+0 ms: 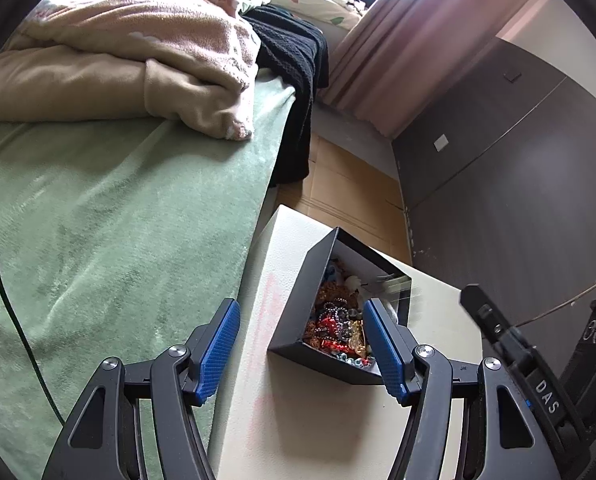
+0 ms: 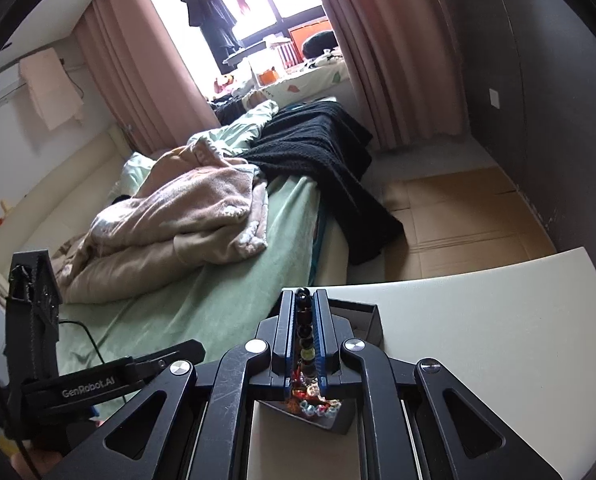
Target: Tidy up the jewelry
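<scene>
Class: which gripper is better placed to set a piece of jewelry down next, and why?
Right. The right gripper is shut on a bead string above the box; the left gripper is open, holding nothing.

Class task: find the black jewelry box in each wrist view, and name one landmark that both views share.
Left wrist: black jewelry box lower centre, on the white table, open.
Right wrist: bottom centre, mostly hidden behind the right gripper; a corner shows.
Shared landmark: black blanket on the bed.
</scene>
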`<state>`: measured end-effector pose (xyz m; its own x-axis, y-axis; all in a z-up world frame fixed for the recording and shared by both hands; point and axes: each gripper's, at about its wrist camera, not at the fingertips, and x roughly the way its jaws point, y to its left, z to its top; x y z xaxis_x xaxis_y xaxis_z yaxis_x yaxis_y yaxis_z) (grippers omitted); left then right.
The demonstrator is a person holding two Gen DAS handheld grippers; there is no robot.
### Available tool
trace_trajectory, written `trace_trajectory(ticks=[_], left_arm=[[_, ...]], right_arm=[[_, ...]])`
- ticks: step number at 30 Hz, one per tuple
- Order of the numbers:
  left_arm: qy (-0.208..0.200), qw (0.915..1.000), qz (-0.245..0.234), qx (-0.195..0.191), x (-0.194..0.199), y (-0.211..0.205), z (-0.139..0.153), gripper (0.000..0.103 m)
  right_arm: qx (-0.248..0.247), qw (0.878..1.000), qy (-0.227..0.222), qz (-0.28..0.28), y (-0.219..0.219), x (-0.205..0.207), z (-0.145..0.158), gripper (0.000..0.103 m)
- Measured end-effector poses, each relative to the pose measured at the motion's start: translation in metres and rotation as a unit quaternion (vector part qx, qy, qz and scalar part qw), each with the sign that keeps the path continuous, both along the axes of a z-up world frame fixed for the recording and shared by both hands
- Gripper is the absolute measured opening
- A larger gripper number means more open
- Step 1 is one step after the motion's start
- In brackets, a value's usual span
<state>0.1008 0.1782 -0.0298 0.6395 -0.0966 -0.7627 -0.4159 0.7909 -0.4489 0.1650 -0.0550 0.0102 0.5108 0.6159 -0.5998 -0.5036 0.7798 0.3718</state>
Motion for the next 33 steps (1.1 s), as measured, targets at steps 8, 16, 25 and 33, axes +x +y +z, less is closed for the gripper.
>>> trace_trajectory(ticks=[8, 16, 25, 33], left_arm=[[-0.014, 0.9997, -0.007, 0.020, -0.005, -0.016, 0.004, 0.065], [-0.034, 0.9970, -0.028, 0.063, -0.015, -0.046, 0.016, 0.065], [-0.044, 0.9916, -0.049, 0.111, -0.028, -0.079, 0.034, 0.065], [-0.087, 0.9764, -0.060, 0.188, -0.055, -0.115, 0.061, 0.070]], right_arm=[[-0.005, 1.000, 0.026, -0.016, -0.020, -0.004, -0.004, 0.051], [-0.001, 0.998, 0.043, -0.047, -0.062, -0.014, 0.002, 0.066], [0.007, 0.995, 0.046, -0.087, -0.113, -0.034, 0.019, 0.079], [-0.035, 0.994, 0.013, -0.102, -0.144, -0.071, 0.035, 0.080]])
